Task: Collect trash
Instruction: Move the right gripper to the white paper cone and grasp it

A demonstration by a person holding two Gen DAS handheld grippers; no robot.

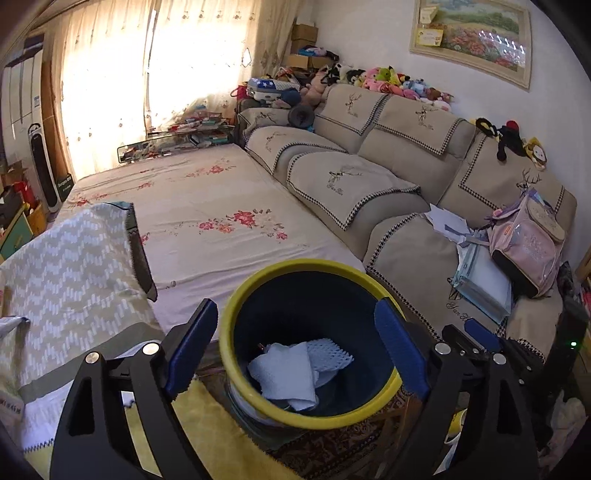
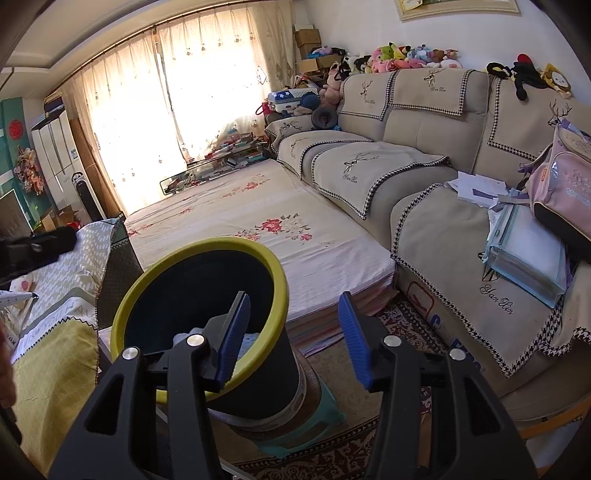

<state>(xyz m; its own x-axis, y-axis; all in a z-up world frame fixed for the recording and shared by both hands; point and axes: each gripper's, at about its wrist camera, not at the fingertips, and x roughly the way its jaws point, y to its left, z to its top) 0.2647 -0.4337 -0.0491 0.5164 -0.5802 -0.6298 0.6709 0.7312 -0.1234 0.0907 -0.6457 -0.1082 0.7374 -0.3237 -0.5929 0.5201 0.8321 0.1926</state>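
A lived-in home living room, lit by daylight through pale embroidered curtains across a wide window. A long beige sectional sofa with deer-embroidered covers runs along the white wall, its backrest lined with a row of plush toys. A pink school backpack and loose papers lie on one seat. In front of the sofa sits a low mattress under a floral sheet, on a patterned rug. A framed landscape painting hangs above, and cardboard boxes are stacked in the corner.
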